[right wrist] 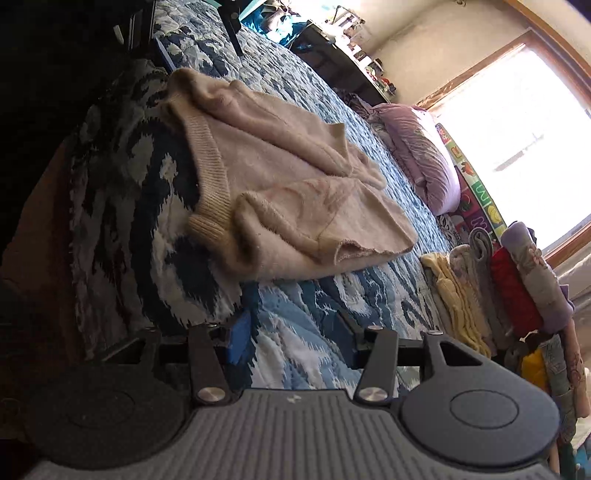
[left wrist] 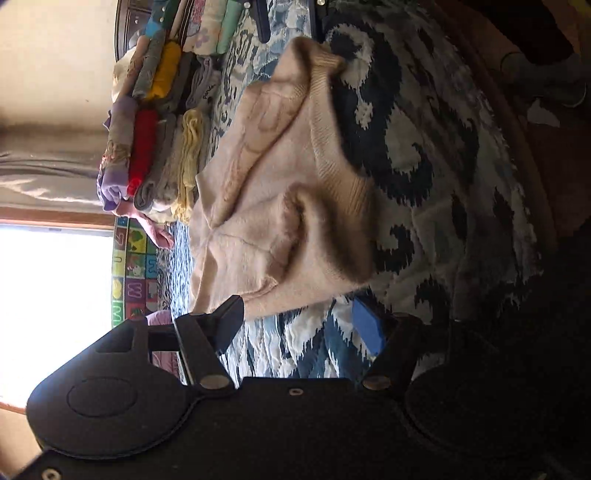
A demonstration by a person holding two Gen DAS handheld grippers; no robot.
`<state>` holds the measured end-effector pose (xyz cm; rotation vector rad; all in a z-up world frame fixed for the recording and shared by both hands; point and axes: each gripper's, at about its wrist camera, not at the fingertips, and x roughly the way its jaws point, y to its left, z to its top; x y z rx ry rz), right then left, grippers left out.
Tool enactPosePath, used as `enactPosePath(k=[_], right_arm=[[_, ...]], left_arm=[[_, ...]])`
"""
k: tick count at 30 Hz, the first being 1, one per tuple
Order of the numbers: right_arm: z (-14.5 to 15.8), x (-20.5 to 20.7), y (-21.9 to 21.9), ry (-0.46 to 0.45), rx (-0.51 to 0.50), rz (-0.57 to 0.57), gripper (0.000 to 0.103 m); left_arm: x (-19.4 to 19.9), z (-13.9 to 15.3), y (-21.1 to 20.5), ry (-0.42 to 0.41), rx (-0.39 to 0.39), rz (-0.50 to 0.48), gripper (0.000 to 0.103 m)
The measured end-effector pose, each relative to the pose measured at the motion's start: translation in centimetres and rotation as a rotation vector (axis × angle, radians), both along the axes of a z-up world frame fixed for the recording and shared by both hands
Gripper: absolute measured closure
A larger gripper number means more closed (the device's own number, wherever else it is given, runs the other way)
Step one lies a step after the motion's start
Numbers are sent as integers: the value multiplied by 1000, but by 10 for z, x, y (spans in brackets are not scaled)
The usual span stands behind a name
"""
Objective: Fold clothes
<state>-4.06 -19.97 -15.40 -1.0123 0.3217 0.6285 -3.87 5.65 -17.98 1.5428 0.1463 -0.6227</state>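
Both grippers empty: left gripper (left wrist: 299, 317) and right gripper (right wrist: 295, 332) with jaws apart, nothing between, just short of beige sweater (right wrist: 280, 192). Sweater lying partly folded near bed's near edge on blue patterned quilt (right wrist: 325, 306). Stack of folded clothes (right wrist: 509, 288) toward far side. Likely final fold and stacking left.

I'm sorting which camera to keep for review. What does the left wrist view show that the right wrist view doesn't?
Only the left wrist view shows the folded mint-green fabric in the far stack. Only the right wrist view shows the lilac ruffled pillow and the cluttered dark shelf. Both show the crumpled beige fuzzy sweater on the blue-and-white quilted bedspread, the folded red garment and the bright window.
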Motion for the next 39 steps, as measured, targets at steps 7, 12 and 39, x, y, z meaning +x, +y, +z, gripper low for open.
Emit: enactPosePath(k=[7, 12, 39], right_arm=[[-16, -2, 15, -155, 9, 90, 52], [-13, 3, 10, -252, 16, 131, 43], [83, -38, -9, 171, 190, 233, 81]], left_arm=[[6, -11, 5, -99, -124, -65, 30], [13, -9, 0, -134, -113, -126, 30], [-76, 70, -39, 175, -167, -90, 82]])
